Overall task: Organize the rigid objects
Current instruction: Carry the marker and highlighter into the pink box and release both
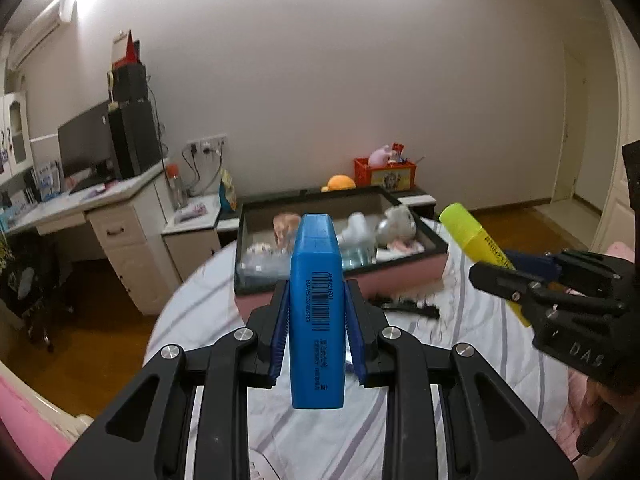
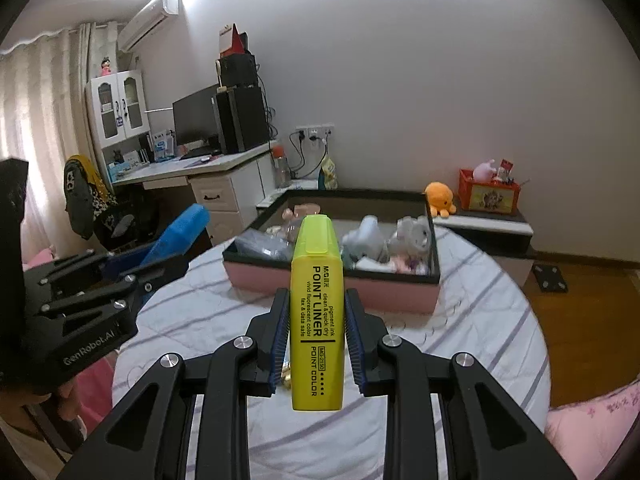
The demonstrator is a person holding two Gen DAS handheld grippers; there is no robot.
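Note:
My left gripper [image 1: 316, 292] is shut on a blue highlighter [image 1: 316, 312] with a barcode and holds it in the air above the striped bed. My right gripper [image 2: 317, 300] is shut on a yellow highlighter [image 2: 317, 320] marked POINT LINER, also held up over the bed. Each gripper shows in the other's view: the right one with the yellow highlighter [image 1: 476, 244] at the right, the left one with the blue highlighter [image 2: 176, 236] at the left. A pink box with a black rim [image 2: 434, 276] sits ahead on the bed and holds plush toys and several small items.
A black hair comb [image 1: 404, 306] lies on the bed in front of the box [image 1: 400, 276]. A desk with a monitor [image 2: 196, 120] stands at the back left. A low table with an orange plush [image 2: 439, 199] and a red crate [image 2: 488, 192] stands behind the box.

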